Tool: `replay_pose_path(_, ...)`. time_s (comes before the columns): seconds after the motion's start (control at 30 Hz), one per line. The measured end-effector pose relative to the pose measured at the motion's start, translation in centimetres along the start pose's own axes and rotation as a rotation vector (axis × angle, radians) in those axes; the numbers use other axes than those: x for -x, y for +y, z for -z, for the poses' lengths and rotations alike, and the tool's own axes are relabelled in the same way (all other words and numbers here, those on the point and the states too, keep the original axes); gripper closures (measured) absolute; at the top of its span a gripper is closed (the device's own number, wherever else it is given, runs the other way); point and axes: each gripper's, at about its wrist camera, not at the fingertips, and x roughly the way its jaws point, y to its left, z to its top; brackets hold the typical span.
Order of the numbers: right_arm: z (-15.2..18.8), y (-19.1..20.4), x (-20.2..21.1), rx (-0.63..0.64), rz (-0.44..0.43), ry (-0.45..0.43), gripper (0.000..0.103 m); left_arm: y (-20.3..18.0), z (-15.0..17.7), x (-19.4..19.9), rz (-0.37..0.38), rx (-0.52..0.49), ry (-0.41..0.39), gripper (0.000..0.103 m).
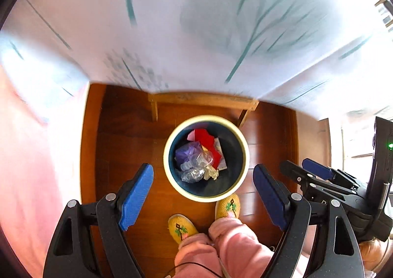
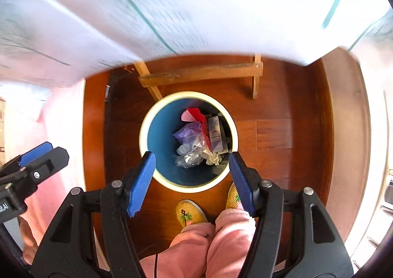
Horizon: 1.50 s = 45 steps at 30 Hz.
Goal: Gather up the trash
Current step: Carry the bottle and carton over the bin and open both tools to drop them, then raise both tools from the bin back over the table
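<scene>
The round bin (image 1: pixel 206 158) stands upright on the wood floor (image 1: pixel 127 130), mouth facing up, trash (image 1: pixel 200 159) heaped inside. Above it the left gripper (image 1: pixel 203 195) and right gripper (image 2: pixel 191 181) both gape, holding nothing.

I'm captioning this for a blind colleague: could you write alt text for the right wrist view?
Looking steeply down, the open, empty right tongs hang above a cream-rimmed blue bin on a wooden floor, holding a red scrap, purple bag, small carton and clear plastic. Yellow slippers and pink trouser legs show below; the left tongs show at the left edge.
</scene>
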Motion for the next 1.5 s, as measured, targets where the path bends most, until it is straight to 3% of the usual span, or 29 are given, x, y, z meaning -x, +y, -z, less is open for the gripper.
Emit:
replay_pose_path(0.47,1.1,6.2,18.4,0.115,-0.014,-0.168,0.044,-3.4,0.3,18.3,0.009,-0.08,-0.157,0.018)
replay_pose_path(0.8,1.2,8.4,28.3,0.121,-0.018,-0.299,0.044,-5.1,-0.2,29.4,0.019,-0.153,-0.29,0.018)
replay_pose_path(1.03,-0.4,8.8,35.1,0.099,0.005,-0.44,0.044,-4.7,-3.0,35.4,0.012,-0.136,-0.381,0.018)
replay_pose_path(1.2,-1.5,9.6,39.2,0.095,0.022,-0.529,0.044,-3.5,-5.2,38.1,-0.042,-0.101,-0.398,0.018)
replay_pose_path(1.5,-3.3,11.7,43.6,0.131,0.027,-0.611,0.043,-1.7,-8.8,41.3,-0.084,-0.092,-0.444,0.018)
